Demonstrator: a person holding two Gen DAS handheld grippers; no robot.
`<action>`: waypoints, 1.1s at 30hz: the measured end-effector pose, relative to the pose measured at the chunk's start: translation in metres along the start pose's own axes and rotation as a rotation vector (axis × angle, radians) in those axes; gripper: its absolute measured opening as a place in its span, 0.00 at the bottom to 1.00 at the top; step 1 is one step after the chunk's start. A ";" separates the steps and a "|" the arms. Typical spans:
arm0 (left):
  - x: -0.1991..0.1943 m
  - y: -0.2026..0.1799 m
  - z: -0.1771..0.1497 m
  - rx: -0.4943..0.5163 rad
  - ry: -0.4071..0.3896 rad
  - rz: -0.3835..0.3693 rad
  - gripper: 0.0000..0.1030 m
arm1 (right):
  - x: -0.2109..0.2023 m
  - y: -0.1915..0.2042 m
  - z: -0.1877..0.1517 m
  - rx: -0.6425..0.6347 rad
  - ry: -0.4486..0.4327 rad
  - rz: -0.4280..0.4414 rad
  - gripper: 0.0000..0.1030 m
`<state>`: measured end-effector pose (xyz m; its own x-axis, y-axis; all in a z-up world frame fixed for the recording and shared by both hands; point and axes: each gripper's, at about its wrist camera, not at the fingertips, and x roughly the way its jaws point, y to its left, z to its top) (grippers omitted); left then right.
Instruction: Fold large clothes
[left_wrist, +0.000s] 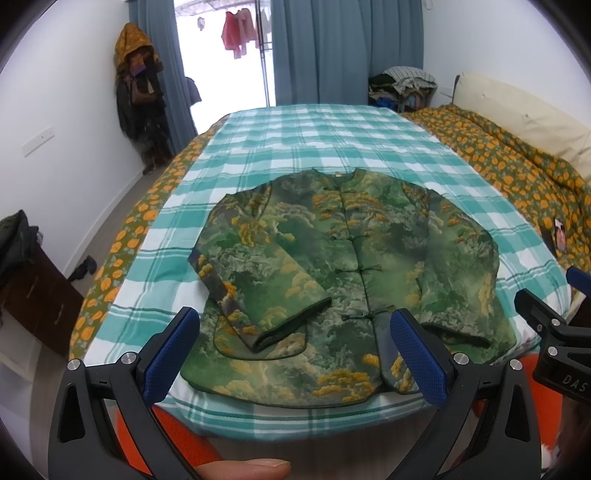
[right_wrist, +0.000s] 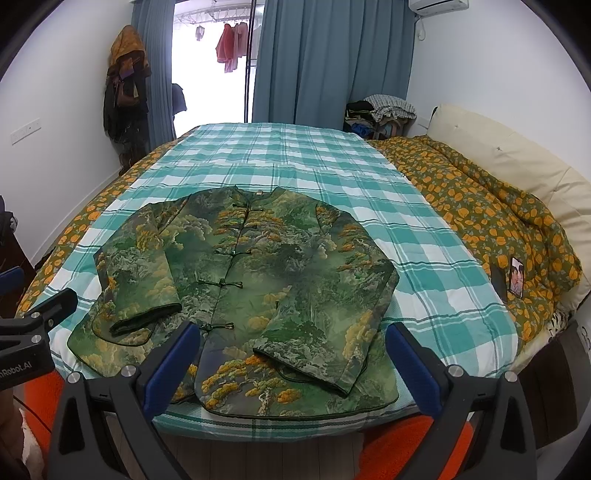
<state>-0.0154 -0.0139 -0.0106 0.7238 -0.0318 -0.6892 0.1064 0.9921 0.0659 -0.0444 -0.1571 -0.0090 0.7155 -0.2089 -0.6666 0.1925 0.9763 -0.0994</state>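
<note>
A green jacket with yellow tree print and knot buttons lies flat, front up, on the teal checked sheet of the bed. Both sleeves are folded in across its front. It also shows in the right wrist view. My left gripper is open and empty, held above the jacket's hem near the bed's front edge. My right gripper is open and empty above the hem, to the right of the left one. The right gripper shows at the edge of the left wrist view.
An orange-flowered quilt is bunched along the bed's right side by a cream headboard. A photo card lies on the quilt. A coat rack stands at the left wall; a dark cabinet sits left of the bed.
</note>
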 end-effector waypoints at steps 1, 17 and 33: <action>-0.001 -0.001 -0.001 0.001 0.000 0.000 1.00 | 0.000 0.000 0.000 0.000 0.000 0.001 0.99; 0.000 -0.001 0.000 0.003 0.019 -0.005 1.00 | 0.002 0.004 -0.002 -0.004 0.013 0.016 0.99; 0.006 0.005 0.001 -0.001 0.042 -0.006 1.00 | 0.007 0.002 -0.004 0.000 0.035 0.026 0.99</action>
<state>-0.0094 -0.0094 -0.0136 0.6936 -0.0328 -0.7196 0.1099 0.9921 0.0607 -0.0420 -0.1561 -0.0172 0.6966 -0.1812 -0.6942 0.1739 0.9814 -0.0816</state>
